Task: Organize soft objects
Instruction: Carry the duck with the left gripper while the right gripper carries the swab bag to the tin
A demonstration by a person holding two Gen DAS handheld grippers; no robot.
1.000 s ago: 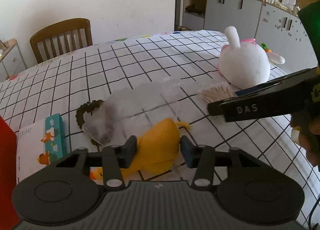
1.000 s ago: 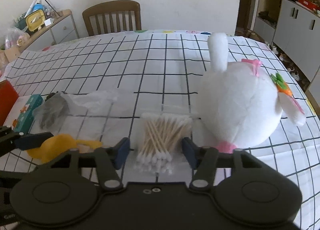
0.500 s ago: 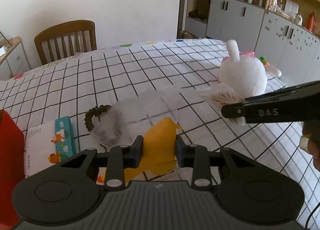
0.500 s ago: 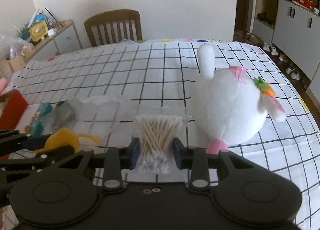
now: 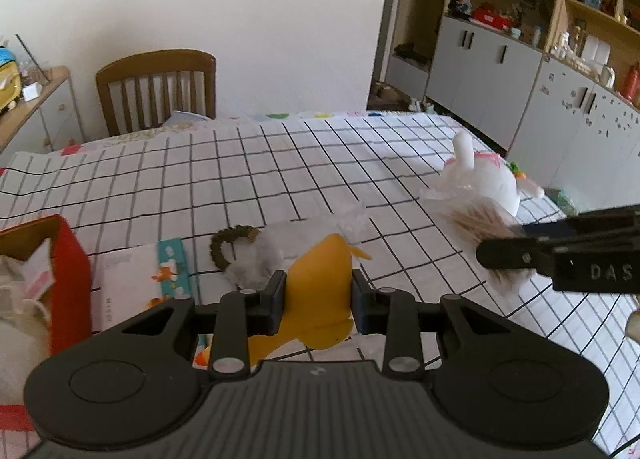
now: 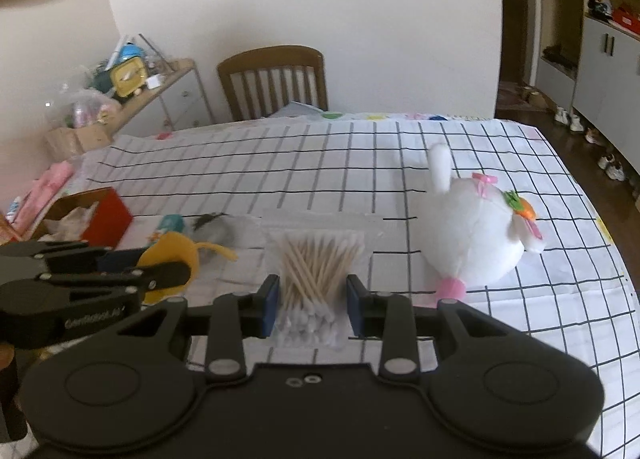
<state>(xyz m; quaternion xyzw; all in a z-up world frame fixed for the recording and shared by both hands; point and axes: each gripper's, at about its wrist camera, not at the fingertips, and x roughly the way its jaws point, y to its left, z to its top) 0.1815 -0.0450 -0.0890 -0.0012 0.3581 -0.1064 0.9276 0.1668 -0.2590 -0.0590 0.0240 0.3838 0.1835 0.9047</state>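
**On the checked counter: soft things mid-sort**

One white plush rabbit [image 6: 472, 235] lies on the counter [image 6: 320, 163], light and squashy; grasp its body. Left tongs [image 5: 318, 301] pinch one yellow rubbery toy [image 5: 320, 287]. Right tongs [image 6: 313, 305] clamp one slippery bag of cotton swabs [image 6: 316, 271], both lifted.

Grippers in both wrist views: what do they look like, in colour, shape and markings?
Both are matte black plastic. The left gripper has a ribbed housing with two round discs, silver pivot screws on its linkage arms, and dark blue pads. The right gripper has the same build, with brighter blue pads. Seen side-on, one carries white "DAS" lettering, the other a white logo too blurred to read. No sleeve shows.
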